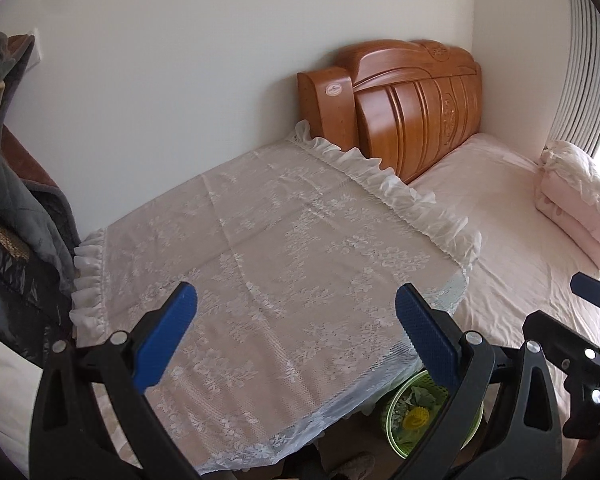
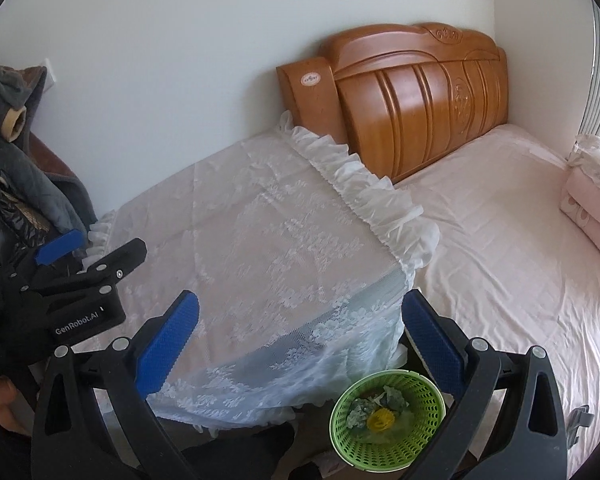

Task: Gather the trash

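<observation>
Left gripper (image 1: 296, 304): jaws spread wide, nothing between the blue ribbed pads (image 1: 166, 336), held above the white lace cloth with ruffled edge (image 1: 268, 248). Seen from the right wrist view as a black body with blue tips (image 2: 62, 250), at the left side of the cloth.

Right gripper (image 2: 300, 314): jaws likewise spread wide and empty, blue pads (image 2: 432, 344) poised over the near corner of the lace cloth (image 2: 260, 248), above the basket.

Task item: round green perforated plastic basket (image 2: 384, 448), set low beside the near corner of the cloth-covered table, between table and bed. Contents: crumpled pale green and greyish scraps (image 2: 358, 410) plus one yellow crumpled piece (image 2: 381, 420) at the centre. Exact material of scraps not discernible. In the left wrist view, basket (image 1: 396, 432) partly hidden behind the right-hand jaw and the hanging lace edge.

Surroundings: bed with pale pink sheet (image 2: 500, 248) to the right; carved orange-brown wooden headboard (image 2: 412, 100) against the white wall; folded pink bedding (image 1: 576, 196) at the far right; dark grey garments (image 1: 16, 200) hanging at the left edge.
</observation>
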